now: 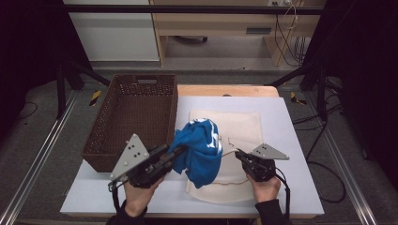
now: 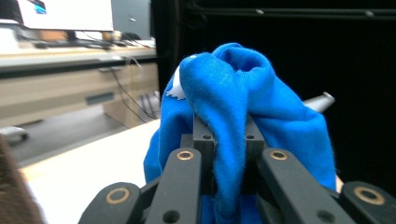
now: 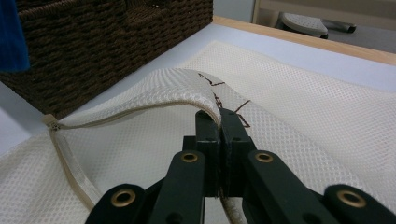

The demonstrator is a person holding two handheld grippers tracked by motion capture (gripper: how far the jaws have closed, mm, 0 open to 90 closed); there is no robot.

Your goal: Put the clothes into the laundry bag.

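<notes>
The blue garment (image 1: 199, 152) hangs bunched from the left claw (image 1: 176, 154), which is clenched on a fold of it and holds it above the near left part of the cream mesh bag (image 1: 239, 126). The bag lies flat on the white table (image 1: 291, 140), and the right claw (image 1: 238, 154) is clamped on the top layer of its zipped edge, lifting that layer so the mouth gapes toward the garment. The inside of the bag cannot be seen from above.

To the left stands a brown wicker basket (image 1: 133, 117), its near right corner just beside the garment; its floor looks bare in the high view. The basket overhangs the left edge of the table, while the right side and the near strip of the table lie open.

The left gripper view shows the blue cloth (image 2: 233, 121) pinched between the two jaws, with a small white patch (image 2: 176, 88) on it. The right gripper view shows the raised mesh edge (image 3: 154, 102), the zip running along it, a thin brown cord (image 3: 210, 84) at the jaws, and the woven basket wall (image 3: 107, 42) close behind.
</notes>
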